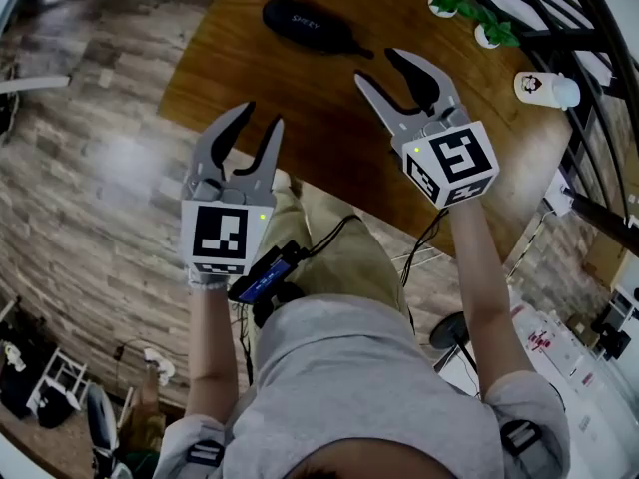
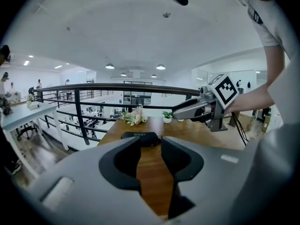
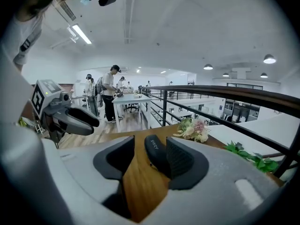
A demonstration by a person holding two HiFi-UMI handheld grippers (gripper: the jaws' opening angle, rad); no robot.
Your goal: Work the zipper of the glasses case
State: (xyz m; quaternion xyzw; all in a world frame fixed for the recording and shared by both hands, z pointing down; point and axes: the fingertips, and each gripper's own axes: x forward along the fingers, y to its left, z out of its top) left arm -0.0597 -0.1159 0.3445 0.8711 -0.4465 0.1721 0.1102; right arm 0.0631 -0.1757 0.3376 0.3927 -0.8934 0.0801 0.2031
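**Case untouched, both hand-held grippers open and short of it**

The black glasses case [image 1: 310,25] lies flat on the wooden surface [image 1: 230,68], with nothing touching it. In the head view its long axis runs from far-left to near-right. A thin dark tab [image 1: 361,52] sticks out of the near-right end (probably the zipper pull, though it is too small to be sure).

The right hand-held gripper [image 1: 377,66] hangs just short of that tabbed end. Its jaws are wide apart and empty, and its own view has the case straight ahead. The left hand-held gripper [image 1: 262,118] sits well back from the case, over the surface's near edge, with its jaws also parted and empty.

The right is the nearer, so it looks better placed for the tab. The left would need to go forward to steady the case's far-left end. Two small potted plants [image 1: 446,0] stand to the right of the case.
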